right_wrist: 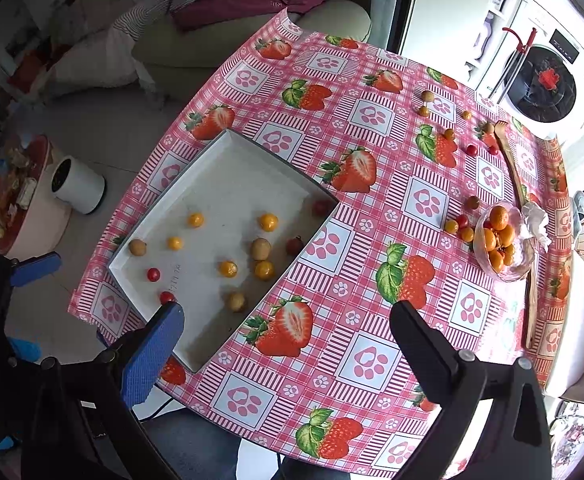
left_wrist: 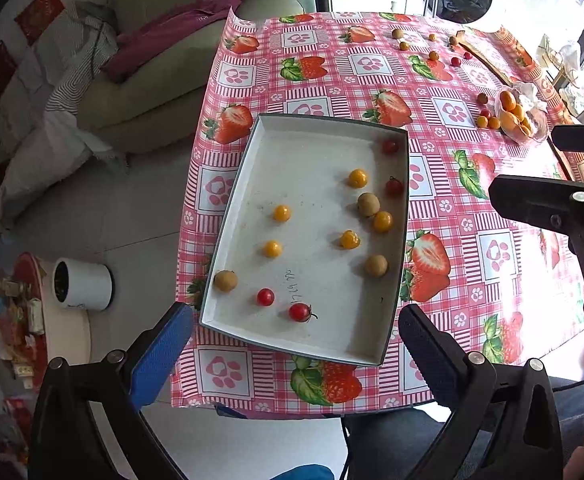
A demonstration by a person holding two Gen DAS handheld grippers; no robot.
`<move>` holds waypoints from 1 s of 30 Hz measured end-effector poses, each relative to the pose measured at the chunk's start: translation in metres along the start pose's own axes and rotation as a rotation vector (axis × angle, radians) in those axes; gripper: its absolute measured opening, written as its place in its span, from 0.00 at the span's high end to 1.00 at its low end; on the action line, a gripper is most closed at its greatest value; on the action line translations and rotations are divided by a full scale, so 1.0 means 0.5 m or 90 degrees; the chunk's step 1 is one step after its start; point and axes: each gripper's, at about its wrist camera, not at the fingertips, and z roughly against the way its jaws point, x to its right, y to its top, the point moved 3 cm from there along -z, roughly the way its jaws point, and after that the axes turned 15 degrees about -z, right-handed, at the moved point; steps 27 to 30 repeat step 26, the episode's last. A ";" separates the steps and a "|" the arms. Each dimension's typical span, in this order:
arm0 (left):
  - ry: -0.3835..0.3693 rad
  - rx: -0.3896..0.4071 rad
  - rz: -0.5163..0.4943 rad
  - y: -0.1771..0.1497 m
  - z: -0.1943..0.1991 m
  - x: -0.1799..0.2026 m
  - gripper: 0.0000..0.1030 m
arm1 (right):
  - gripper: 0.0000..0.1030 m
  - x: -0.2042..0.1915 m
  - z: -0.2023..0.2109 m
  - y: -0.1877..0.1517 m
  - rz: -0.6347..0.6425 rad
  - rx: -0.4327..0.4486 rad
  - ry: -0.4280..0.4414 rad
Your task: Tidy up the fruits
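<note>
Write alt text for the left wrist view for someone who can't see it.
A shallow white tray on a strawberry-print tablecloth holds scattered small red, yellow and brown fruits. The open left gripper hovers empty at the tray's near edge. More fruits and a clear bowl lie at far right, where the right gripper shows.

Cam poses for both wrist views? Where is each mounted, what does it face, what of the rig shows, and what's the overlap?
Left wrist: on the left gripper, looking down along its open fingers at the white tray of small fruits; the right gripper shows at the right edge.
Right wrist: on the right gripper, open, high over the strawberry tablecloth, facing the table's far side and the glass bowl; the left gripper shows at the left edge.
Shared: tray, tablecloth, bowl, loose fruits, sofa, white cylinder on the floor.
</note>
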 end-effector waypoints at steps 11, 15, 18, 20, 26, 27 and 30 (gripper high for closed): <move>0.007 -0.002 -0.002 0.002 0.000 -0.004 0.00 | 0.00 -0.011 -0.005 0.001 0.005 -0.004 0.000; 0.008 -0.005 -0.003 0.004 -0.002 -0.002 0.00 | 0.00 -0.009 -0.008 0.001 0.006 -0.008 0.000; 0.005 -0.009 -0.006 0.006 -0.006 -0.001 0.00 | 0.00 -0.009 -0.015 -0.002 0.004 -0.017 0.000; 0.004 -0.013 -0.008 0.006 -0.008 -0.001 0.00 | 0.00 -0.008 -0.019 -0.004 0.004 -0.023 -0.001; -0.002 -0.009 -0.009 0.007 -0.009 -0.001 0.00 | 0.00 -0.009 -0.022 -0.003 0.003 -0.027 -0.002; -0.002 -0.009 -0.009 0.007 -0.009 -0.001 0.00 | 0.00 -0.009 -0.022 -0.003 0.003 -0.027 -0.002; -0.002 -0.009 -0.009 0.007 -0.009 -0.001 0.00 | 0.00 -0.009 -0.022 -0.003 0.003 -0.027 -0.002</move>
